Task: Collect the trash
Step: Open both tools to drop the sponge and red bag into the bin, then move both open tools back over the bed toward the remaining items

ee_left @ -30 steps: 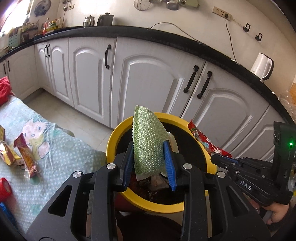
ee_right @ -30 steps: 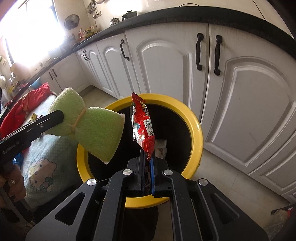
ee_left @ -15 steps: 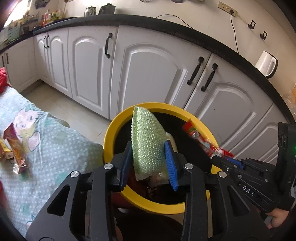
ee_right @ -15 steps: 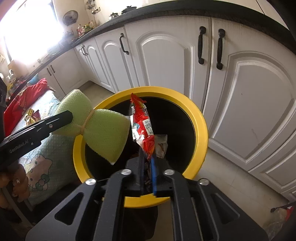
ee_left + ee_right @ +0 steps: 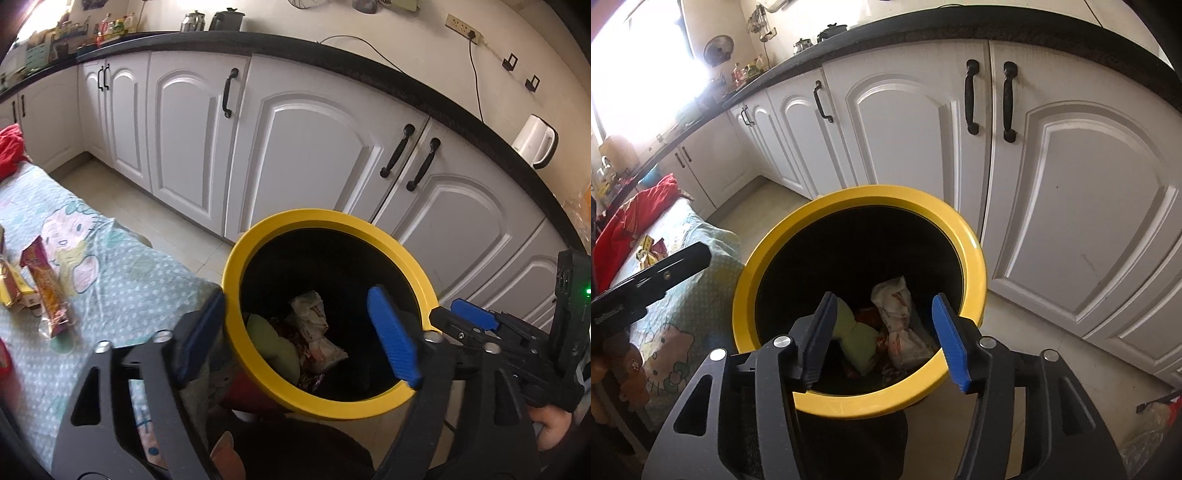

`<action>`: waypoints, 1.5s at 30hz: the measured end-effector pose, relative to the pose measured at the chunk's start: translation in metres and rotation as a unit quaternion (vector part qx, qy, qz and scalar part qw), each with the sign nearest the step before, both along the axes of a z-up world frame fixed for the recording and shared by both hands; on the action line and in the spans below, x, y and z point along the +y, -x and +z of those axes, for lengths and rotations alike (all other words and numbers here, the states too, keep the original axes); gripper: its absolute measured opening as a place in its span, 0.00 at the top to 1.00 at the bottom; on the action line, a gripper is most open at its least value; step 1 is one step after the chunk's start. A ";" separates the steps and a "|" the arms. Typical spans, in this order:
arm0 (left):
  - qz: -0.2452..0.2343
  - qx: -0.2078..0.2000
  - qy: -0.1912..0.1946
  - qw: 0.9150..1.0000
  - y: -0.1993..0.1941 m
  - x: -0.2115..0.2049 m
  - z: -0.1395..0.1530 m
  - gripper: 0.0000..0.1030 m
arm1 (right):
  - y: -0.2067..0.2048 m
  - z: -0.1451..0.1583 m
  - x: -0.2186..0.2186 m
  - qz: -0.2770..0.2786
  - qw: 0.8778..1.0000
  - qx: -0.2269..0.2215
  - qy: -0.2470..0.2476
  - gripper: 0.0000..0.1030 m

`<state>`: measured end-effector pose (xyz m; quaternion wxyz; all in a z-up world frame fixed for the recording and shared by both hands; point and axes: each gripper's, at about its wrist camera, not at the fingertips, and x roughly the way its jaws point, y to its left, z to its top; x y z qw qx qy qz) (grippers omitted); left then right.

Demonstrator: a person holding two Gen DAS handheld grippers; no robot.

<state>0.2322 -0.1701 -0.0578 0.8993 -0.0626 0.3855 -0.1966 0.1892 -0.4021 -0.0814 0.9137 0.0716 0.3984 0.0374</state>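
Note:
A black bin with a yellow rim point(image 5: 388, 240) point(image 5: 971, 240) stands before white cabinets. Inside lie the green foam net point(image 5: 275, 345) point(image 5: 858, 341), a white crumpled wrapper point(image 5: 316, 325) point(image 5: 899, 317) and red wrappers. My left gripper point(image 5: 299, 332) is open and empty above the bin's near rim. My right gripper point(image 5: 882, 336) is open and empty over the bin; it also shows in the left wrist view point(image 5: 476, 321). The left gripper's finger shows in the right wrist view point(image 5: 665, 273).
A table with a Hello Kitty cloth point(image 5: 110, 280) point(image 5: 676, 328) stands left of the bin. On it lie an orange snack wrapper point(image 5: 48, 288) and yellow packets point(image 5: 13, 291). A red cloth point(image 5: 631, 218) lies at its far end. White cabinet doors point(image 5: 306, 155) stand behind.
Both grippers have opened. The green foam net and the red snack wrapper have dropped into the bin.

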 end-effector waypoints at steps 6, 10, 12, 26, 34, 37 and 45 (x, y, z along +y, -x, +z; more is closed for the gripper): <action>0.015 -0.013 0.001 1.000 0.011 0.013 0.013 0.11 | 0.005 0.011 0.002 -0.003 1.000 -0.020 0.001 0.37; 0.025 -0.027 -0.002 0.999 0.020 0.024 0.023 0.11 | 0.009 0.019 0.008 0.002 0.999 -0.034 0.001 0.35; 0.030 -0.035 -0.005 0.999 0.025 0.028 0.027 0.11 | 0.010 0.023 0.012 0.006 0.999 -0.039 0.002 0.34; 0.067 -0.070 -0.011 0.995 0.054 0.069 0.048 0.11 | 0.022 0.049 0.043 0.044 0.997 -0.071 0.001 0.34; 0.091 -0.087 -0.002 0.992 0.066 0.092 0.056 0.11 | 0.029 0.062 0.064 0.070 0.994 -0.088 0.008 0.34; 0.098 -0.089 -0.002 0.991 0.070 0.100 0.057 0.11 | 0.032 0.066 0.075 0.083 0.992 -0.094 0.014 0.34; 0.119 -0.095 -0.005 0.988 0.080 0.121 0.060 0.11 | 0.038 0.069 0.097 0.109 0.989 -0.100 0.021 0.34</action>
